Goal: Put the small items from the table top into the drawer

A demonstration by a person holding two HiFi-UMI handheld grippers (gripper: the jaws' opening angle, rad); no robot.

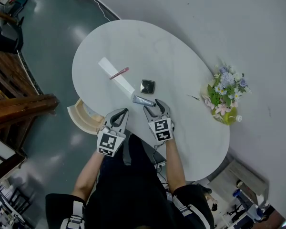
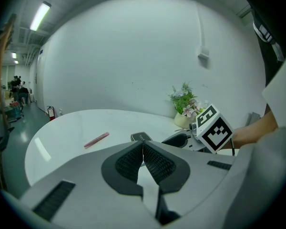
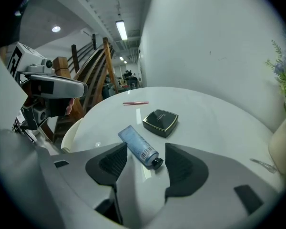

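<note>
Four small items on the white oval table (image 1: 148, 46). Cream drawer (image 1: 78, 116) pulled out at the table's left edge, mostly hidden beneath the top, contents not visible.

- One blue tube (image 3: 137, 145): black cap; barcode near the cap, other print unreadable; cap end lying between the spread jaws of the right gripper (image 3: 146, 148), pads clear of it.
- One black compact (image 3: 160, 121): gold rim; script on the lid too small to read; just beyond the tube.
- One slim pink stick (image 1: 119, 73): kind uncertain; farther out on the table.
- One thin pin-like piece (image 1: 193, 97): near the vase of flowers (image 1: 225, 99); too small to name.
- Left gripper (image 2: 143, 146): jaws pressed together, nothing between them; over the table's near edge, beside the drawer.
</note>
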